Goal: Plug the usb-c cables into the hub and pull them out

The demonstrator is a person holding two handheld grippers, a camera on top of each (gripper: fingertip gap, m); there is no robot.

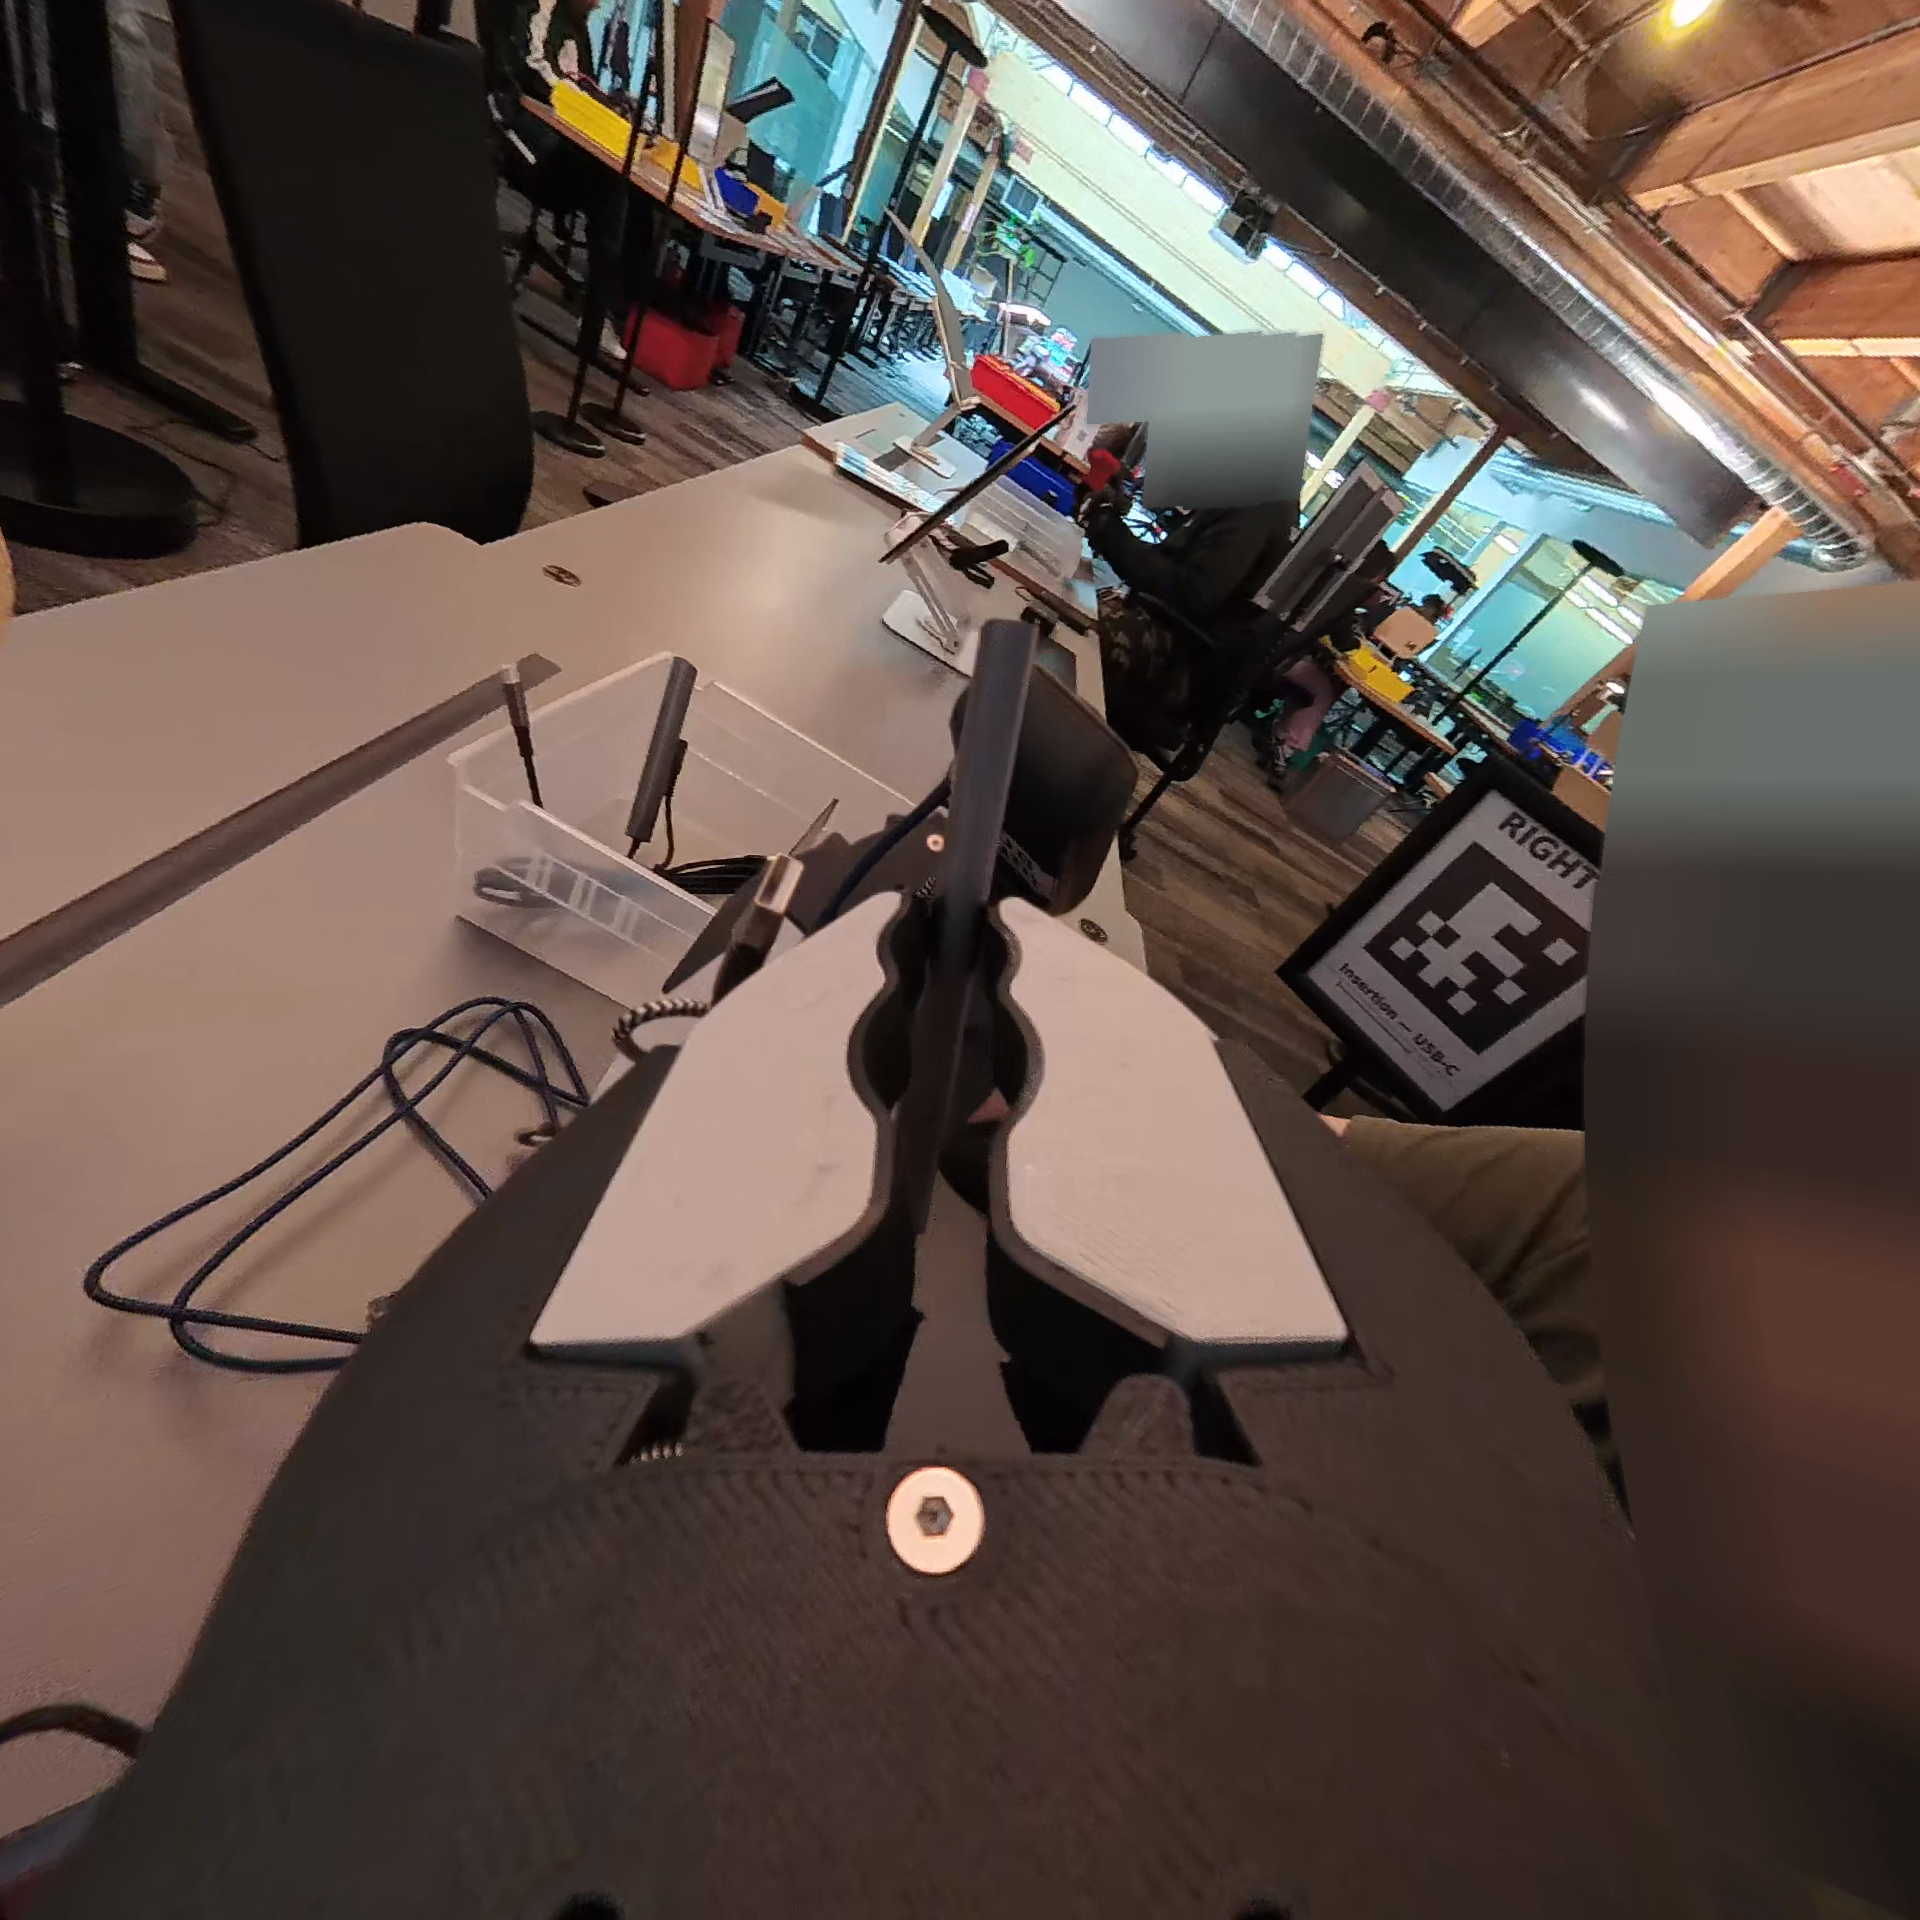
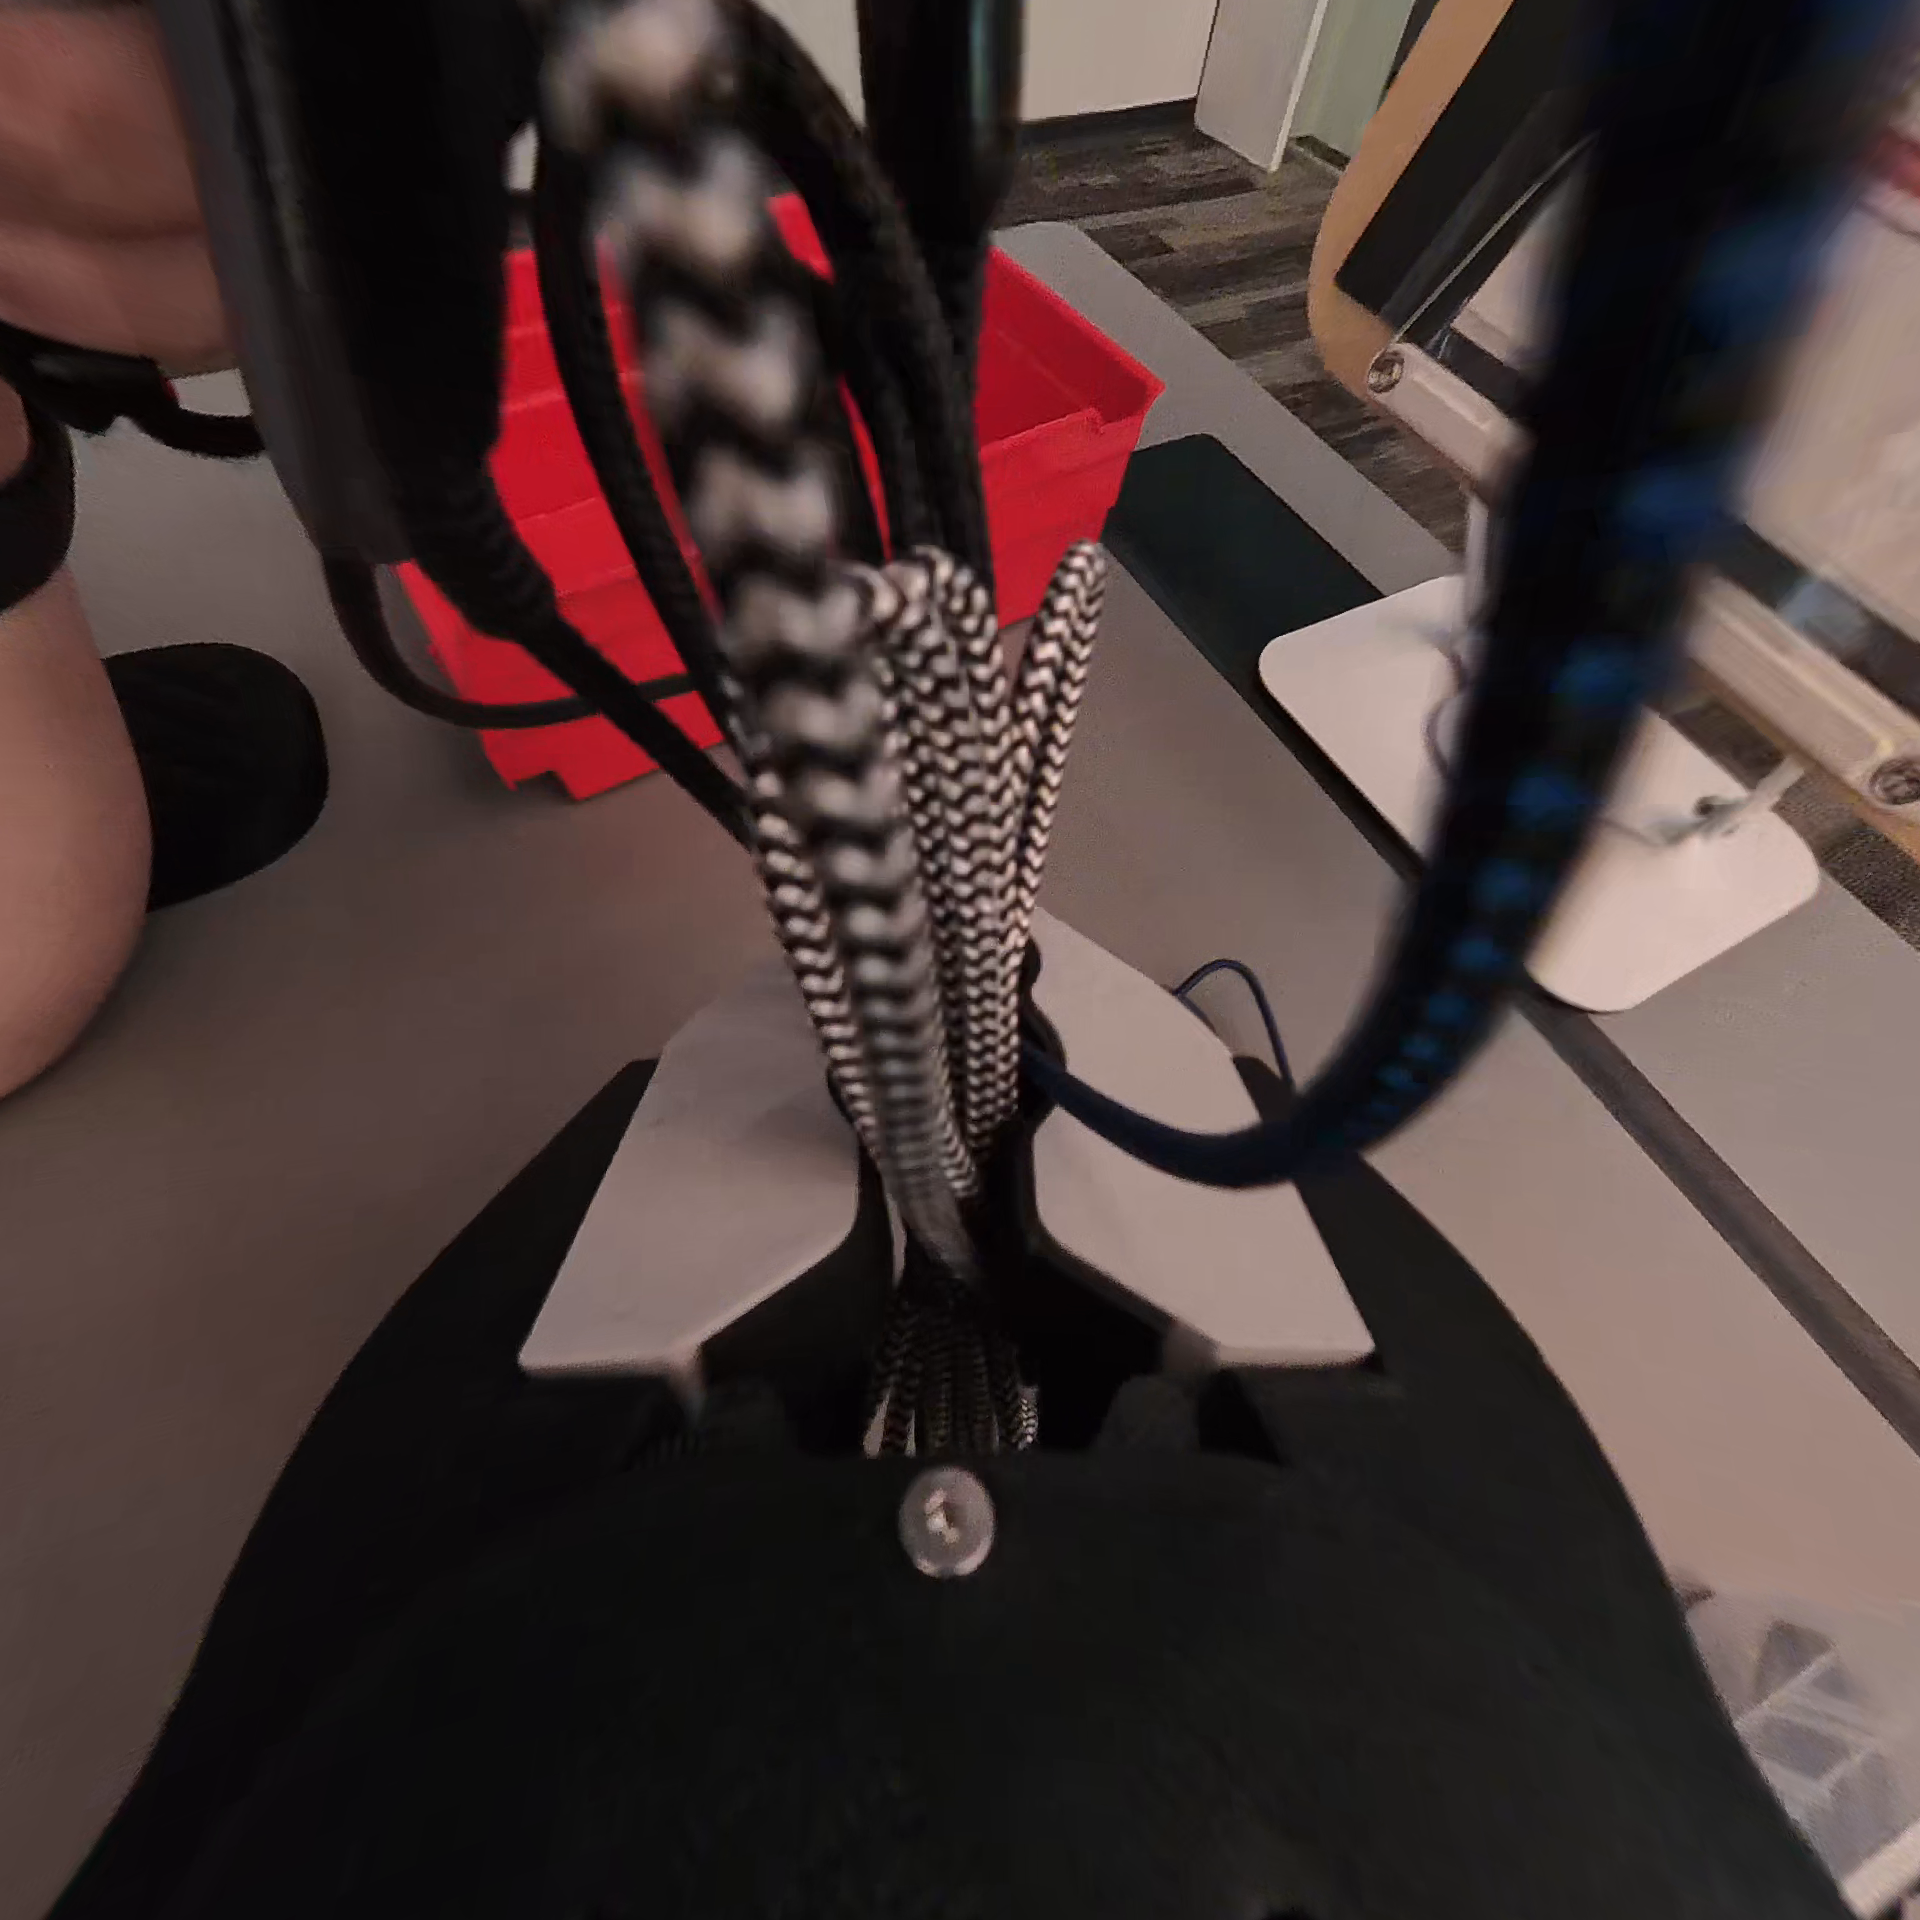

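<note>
On the grey table [image 1: 260, 707], far left, a blue cable [image 1: 312, 1164] lies looped beside a clear bin [image 1: 582, 831] of adapters. Further right, the left gripper [image 1: 951, 935] is clamped on a slim dark hub [image 1: 987, 769], held upright. The right gripper [image 2: 940, 1049] pinches a bundle of black-and-white braided cables [image 2: 935, 831], before a red bin [image 2: 1049, 436].

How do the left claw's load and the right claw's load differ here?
The left claw grips one thin, rigid dark slab, apparently the hub, standing edge-on above its tips. The right claw grips a bundle of soft black-and-white braided cables, with a blue-black cable draped over one finger. The hub looks sharp; the cables are blurred. Both claws are shut on their loads above a grey table.
</note>
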